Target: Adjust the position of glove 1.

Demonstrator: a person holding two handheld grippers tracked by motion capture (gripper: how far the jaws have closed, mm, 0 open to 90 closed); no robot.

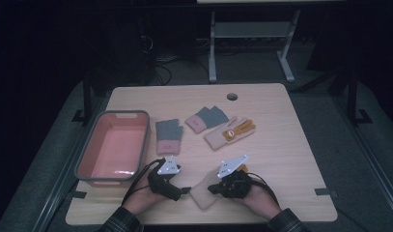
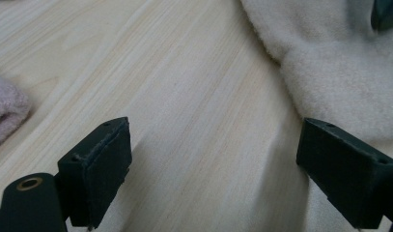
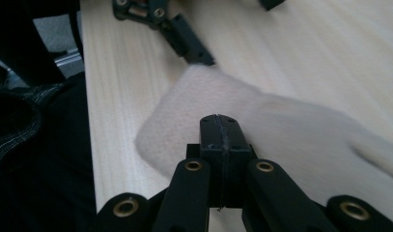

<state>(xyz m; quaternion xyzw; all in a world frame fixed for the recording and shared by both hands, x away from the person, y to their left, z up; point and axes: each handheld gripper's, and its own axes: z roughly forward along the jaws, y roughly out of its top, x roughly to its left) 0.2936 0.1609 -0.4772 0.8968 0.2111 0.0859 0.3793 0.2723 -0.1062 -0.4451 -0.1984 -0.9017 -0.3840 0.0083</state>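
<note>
A cream glove [image 1: 202, 192] lies near the table's front edge between my two grippers. My left gripper [image 1: 183, 190] is open, low over the wood, with its right jaw at the edge of the cream glove [image 2: 339, 63]. The left gripper [image 2: 213, 145] has nothing between its jaws. My right gripper [image 1: 212, 188] is shut, its jaws pressed together over the cream glove [image 3: 281, 125]. In the right gripper view the right gripper [image 3: 218, 121] shows no fabric between its jaws. The left gripper [image 3: 237, 31] appears beyond the glove there.
A pink basin with a grey rim [image 1: 91, 145] stands at the left. Two grey-and-pink fingerless gloves [image 1: 169, 135] [image 1: 206, 118] and a cream glove with an orange bear [image 1: 230, 131] lie mid-table. A pink cuff [image 2: 6, 111] shows left of the left gripper. A hole [image 1: 232, 96] is near the far edge.
</note>
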